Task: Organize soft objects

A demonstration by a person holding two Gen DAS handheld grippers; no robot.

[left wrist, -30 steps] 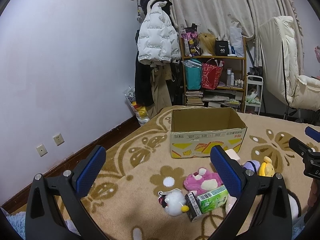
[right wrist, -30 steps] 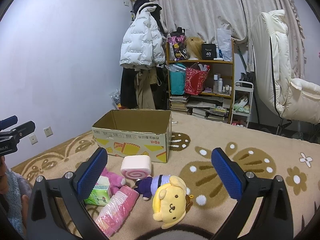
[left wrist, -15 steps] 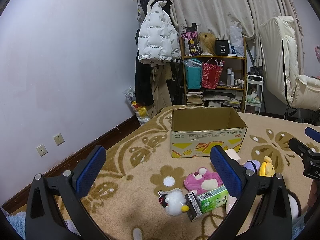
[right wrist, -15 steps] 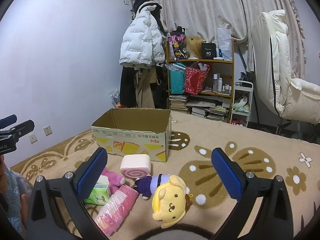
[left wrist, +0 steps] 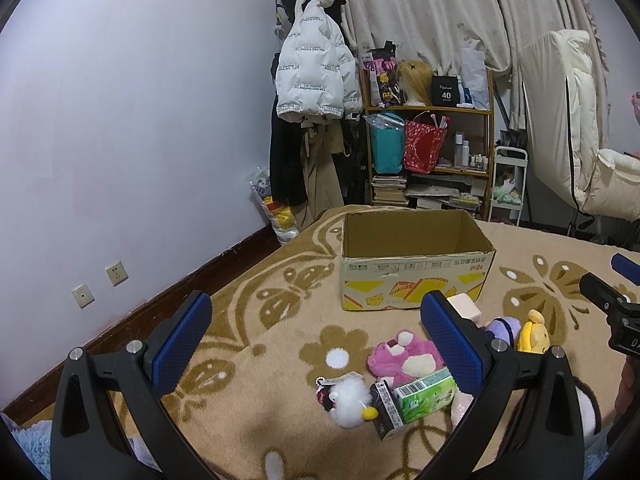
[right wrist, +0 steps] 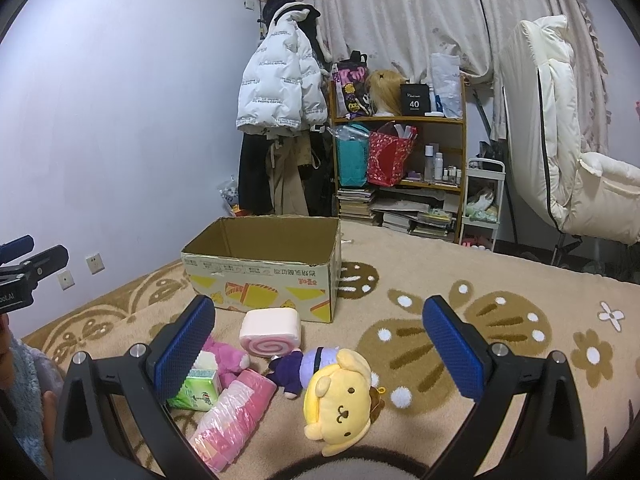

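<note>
Below our left gripper [left wrist: 316,344], fingers wide and empty, sit the white chick toy [left wrist: 348,398] and pink plush [left wrist: 404,358]. Rightward, our right gripper [right wrist: 318,346], equally wide, hovers nearest the yellow dog plush [right wrist: 340,400], in front of the cardboard box [right wrist: 264,280].

Open empty cardboard box [right wrist: 264,276] on rug, yellow plush [right wrist: 340,396], pink plush [left wrist: 404,358], swirl cushion [right wrist: 270,332] before it
</note>
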